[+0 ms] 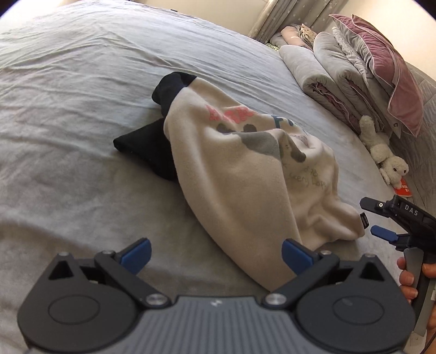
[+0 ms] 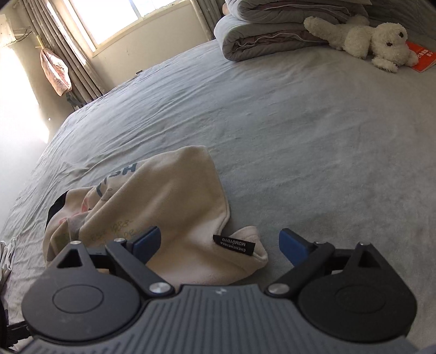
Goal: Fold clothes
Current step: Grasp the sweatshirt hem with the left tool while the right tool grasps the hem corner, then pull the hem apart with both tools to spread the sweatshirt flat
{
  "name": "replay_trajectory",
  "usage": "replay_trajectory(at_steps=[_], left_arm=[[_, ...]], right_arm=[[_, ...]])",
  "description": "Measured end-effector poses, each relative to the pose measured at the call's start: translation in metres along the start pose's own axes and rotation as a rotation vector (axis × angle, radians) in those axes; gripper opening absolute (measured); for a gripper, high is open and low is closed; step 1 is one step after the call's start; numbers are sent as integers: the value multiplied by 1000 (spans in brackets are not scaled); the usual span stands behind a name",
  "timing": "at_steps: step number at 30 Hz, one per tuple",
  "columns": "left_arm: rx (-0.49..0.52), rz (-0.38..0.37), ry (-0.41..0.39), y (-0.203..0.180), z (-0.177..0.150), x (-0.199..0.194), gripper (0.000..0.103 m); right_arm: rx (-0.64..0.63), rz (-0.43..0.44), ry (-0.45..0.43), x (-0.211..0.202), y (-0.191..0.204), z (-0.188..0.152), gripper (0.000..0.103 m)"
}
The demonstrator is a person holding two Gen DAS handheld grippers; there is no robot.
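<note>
On a wide bed covered with a wrinkled grey sheet (image 1: 81,81) lies a crumpled cream sweatshirt (image 1: 245,168), its soft fleecy cloth printed with pink and grey figures and blue lettering. Black sleeves (image 1: 147,147) stick out from its far side in the left wrist view. At the head of the bed sit rolled grey quilts (image 1: 321,73), a mauve velvet pillow (image 1: 387,76) and a white plush toy (image 2: 365,40) lying partly on a red book (image 2: 421,55). Sunlight comes through a window (image 2: 122,16) with drab curtains (image 2: 65,40).

A small black woven label (image 2: 234,244) with white letters sits at the hem, next to a turned-up corner.

Left gripper (image 1: 215,256) hovers low with its blue-padded jaws spread wide; the near hem of the sweatshirt runs just by its right pad, and nothing lies between the pads but sheet. Right gripper (image 2: 219,246) also has its jaws wide apart, and the labelled hem corner lies between them, unclamped. In the left wrist view a hand (image 1: 408,280) holds the right gripper's handle just beside that corner.
</note>
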State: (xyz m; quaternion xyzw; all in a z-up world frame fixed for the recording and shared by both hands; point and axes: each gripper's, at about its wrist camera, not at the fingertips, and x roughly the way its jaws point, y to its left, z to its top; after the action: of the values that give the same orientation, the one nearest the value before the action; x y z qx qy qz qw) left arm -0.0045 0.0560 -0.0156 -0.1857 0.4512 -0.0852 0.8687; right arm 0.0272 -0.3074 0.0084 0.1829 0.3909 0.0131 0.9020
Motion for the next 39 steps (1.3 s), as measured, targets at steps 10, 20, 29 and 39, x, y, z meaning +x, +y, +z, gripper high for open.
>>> replay_trajectory(at_steps=[10,20,29,39], left_arm=[[-169,-244,11,5,-15,18,100],[2,-196,-20,-23,-28,36,44],[186,-105,16,-22,-16,6,8],[386,12,-53,-24,-9,-74,7]], right_arm=[[-40,-52,8,2,-14,-8,96],[-297,-13,-65,5,2,-26,74],[-220,60,-81,-21,-3,-15,12],[-28,179,-84,-89,-8,-13,10]])
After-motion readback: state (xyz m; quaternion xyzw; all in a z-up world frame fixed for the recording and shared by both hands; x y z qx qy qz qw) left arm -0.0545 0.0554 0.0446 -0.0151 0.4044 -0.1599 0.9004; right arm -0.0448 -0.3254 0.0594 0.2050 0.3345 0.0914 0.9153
